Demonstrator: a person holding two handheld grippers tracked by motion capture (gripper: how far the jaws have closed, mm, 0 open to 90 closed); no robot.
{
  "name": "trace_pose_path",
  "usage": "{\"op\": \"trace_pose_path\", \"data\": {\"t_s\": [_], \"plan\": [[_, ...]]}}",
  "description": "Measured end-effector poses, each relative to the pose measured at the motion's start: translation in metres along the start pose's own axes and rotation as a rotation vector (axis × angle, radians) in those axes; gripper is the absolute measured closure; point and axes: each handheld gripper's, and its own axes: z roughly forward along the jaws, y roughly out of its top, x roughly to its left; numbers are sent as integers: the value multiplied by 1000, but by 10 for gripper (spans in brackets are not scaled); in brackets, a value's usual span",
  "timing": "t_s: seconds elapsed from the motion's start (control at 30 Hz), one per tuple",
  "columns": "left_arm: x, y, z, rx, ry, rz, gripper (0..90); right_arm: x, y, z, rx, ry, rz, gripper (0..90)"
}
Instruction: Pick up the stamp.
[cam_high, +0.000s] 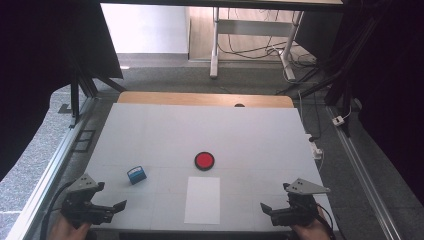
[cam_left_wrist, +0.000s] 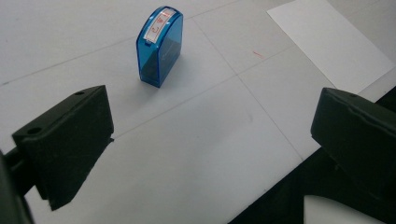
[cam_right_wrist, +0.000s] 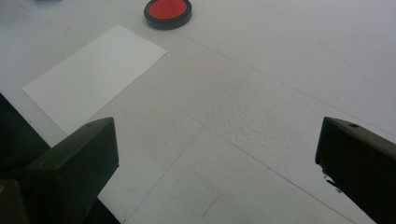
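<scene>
Hovering near the table edge, left gripper (cam_high: 102, 207) and right gripper (cam_high: 280, 212) are both gaping, empty. Small blue translucent plastic stamp (cam_left_wrist: 159, 45) is standing upright ahead; likely light, rigid, slick—pinch its flat sides.

White table (cam_high: 150, 130) carries three things — blue stamp (cam_high: 136, 175), red ink pad (cam_high: 204, 160), paper sheet (cam_high: 202, 200).

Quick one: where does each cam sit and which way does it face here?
High view: above the near edge, looking forward and down on the table; both hands and tools at bottom.
Left gripper view: rides the left tool, aimed at the blue stamp; open jaws.
Right gripper view: rides the right tool, aimed at the red ink pad; open jaws.
Shared: white paper.
</scene>
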Motion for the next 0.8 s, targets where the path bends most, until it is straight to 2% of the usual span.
{"op": "trace_pose_path", "data": {"t_s": [0.07,0.2,0.47,0.63,0.73,0.8], "plan": [[2,1,2,-7,-16,13,0,0,0,0,0,1,1,0],[7,2,5,-17,-40,13,0,0,0,0,0,4,2,0],[17,7,14,-43,-4,19,0,0,0,0,3,4,1,0],[20,13,20,-32,-8,12,0,-1,0,1,1,7,7,0],[21,19,27,1,4,31,0,-1,0,1,3,8,7,0],[22,22,31,15,-3,35,0,0,0,1,5,8,4,0]]}}
